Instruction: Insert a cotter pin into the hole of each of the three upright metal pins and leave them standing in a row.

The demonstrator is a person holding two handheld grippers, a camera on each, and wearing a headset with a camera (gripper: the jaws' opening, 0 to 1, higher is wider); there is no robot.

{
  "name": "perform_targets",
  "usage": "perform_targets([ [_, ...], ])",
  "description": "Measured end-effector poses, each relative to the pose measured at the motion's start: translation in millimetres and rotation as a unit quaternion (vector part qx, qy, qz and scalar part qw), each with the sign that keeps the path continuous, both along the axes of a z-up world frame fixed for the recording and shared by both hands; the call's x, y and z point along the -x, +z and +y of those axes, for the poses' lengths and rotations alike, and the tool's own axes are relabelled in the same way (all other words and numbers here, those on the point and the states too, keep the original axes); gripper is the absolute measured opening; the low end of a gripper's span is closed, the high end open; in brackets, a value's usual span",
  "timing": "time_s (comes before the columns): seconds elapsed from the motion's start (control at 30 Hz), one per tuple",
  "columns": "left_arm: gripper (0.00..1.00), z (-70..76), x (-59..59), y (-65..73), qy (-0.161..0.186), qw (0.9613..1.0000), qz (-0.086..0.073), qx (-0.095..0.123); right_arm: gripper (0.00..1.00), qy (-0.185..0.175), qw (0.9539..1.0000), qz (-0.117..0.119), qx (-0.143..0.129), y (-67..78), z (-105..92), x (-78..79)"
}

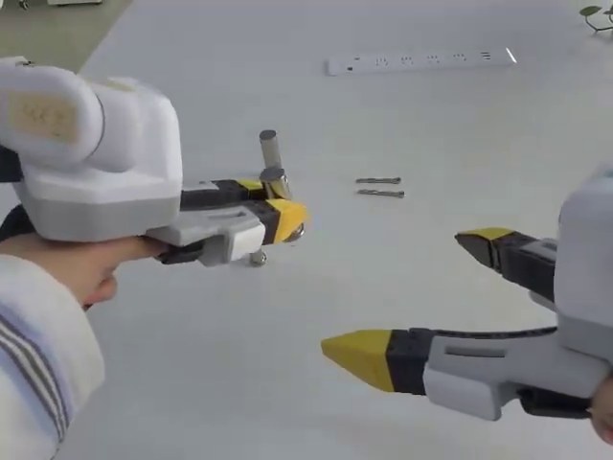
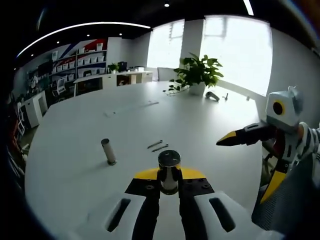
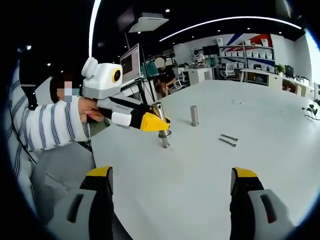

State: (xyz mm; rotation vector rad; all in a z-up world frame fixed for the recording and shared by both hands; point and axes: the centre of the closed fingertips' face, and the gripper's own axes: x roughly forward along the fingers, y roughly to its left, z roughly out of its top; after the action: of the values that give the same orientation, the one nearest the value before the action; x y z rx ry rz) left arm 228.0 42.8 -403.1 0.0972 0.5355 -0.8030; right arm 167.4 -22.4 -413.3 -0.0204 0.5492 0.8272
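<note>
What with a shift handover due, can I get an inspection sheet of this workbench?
Surface: white table, smooth.
Job's things: one metal pin gripped in the left claw; a second pin standing upright; two cotter pins lying loose side by side.
Clutter: power strip at the far edge.
Claws: left claw shut on the metal pin; right claw open, holding nothing.
Cables: nothing seen.
Surroundings: potted plant, shelves.
</note>
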Motion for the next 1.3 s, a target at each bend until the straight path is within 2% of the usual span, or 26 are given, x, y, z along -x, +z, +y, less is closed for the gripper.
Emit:
perform_targets([
  [0.1, 0.09, -4.9, 4.6, -7.6, -0.003, 0.9999, 0.01, 0.008, 0.98, -0.008, 0.9998, -0.001, -0.017, 2.4, -0.3, -2.1],
  [0.17, 0.09, -7.4, 6.9, -13.2, 0.0, 0.9998, 0.016, 0.008, 0.98, -0.009, 0.9998, -0.005, -0.019, 3.1, -0.5, -3.1],
  [0.27, 0.09, -9.7, 9.6, -20.5, 0.001, 0.9998, 0.02, 0.004, 0.98, -0.008, 0.9999, 0.001, -0.012, 0.1, -1.6, -2.3],
  [0.3, 0.09, -9.9, 10.4, -23.9, 0.004, 0.9996, 0.027, 0.005, 0.98, -0.009, 0.9999, 0.005, -0.011, -1.5, -2.0, -2.2],
  [0.43, 0.09, -10.8, 12.3, -31.5, 0.005, 0.9997, 0.024, -0.004, 0.98, -0.011, 0.9999, 0.011, -0.007, -5.6, -3.9, -1.7],
  [0.6, 0.09, -10.0, 15.2, -40.6, 0.022, 0.9991, 0.036, -0.002, 0.96, -0.012, 0.9998, 0.011, 0.008, -10.7, -7.7, -1.8],
  [0.93, 0.09, -14.3, 22.9, -58.8, 0.026, 0.9986, 0.04, -0.025, 0.96, -0.004, 0.9996, 0.019, 0.02, -19.9, -8.7, -1.7],
  [1.3, 0.09, -15.7, 20.0, -63.3, 0.037, 0.9985, 0.036, -0.022, 0.95, 0.001, 0.9994, 0.023, 0.025, -21.4, -7.9, -2.8],
])
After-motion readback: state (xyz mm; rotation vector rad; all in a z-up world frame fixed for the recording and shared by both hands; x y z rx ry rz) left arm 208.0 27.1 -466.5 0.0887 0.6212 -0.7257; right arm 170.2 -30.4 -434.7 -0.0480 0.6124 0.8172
